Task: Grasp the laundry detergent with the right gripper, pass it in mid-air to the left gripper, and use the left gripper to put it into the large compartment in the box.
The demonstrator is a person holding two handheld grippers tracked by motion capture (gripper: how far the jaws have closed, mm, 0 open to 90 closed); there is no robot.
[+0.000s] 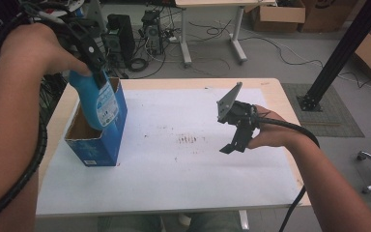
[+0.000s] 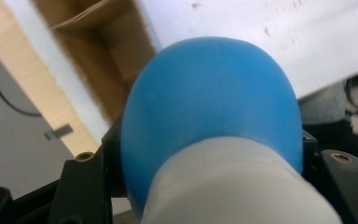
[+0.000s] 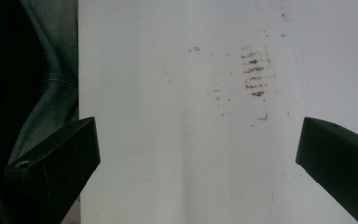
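Observation:
A blue bottle with a white label hangs bottom-down, slightly tilted, and its lower end dips into the open top of a blue cardboard box. My left gripper is shut on the bottle's upper end. In the left gripper view, the bottle's blue shoulder and pale neck sit between the black jaws, with the box's brown inside beyond. My right gripper hovers over the white mat right of centre. It is open, with nothing between its fingers.
The box stands at the left edge of the mat, on a wooden table. Brown smudges mark the mat's middle. Behind the table are computer towers and cables. A black post rises at the right.

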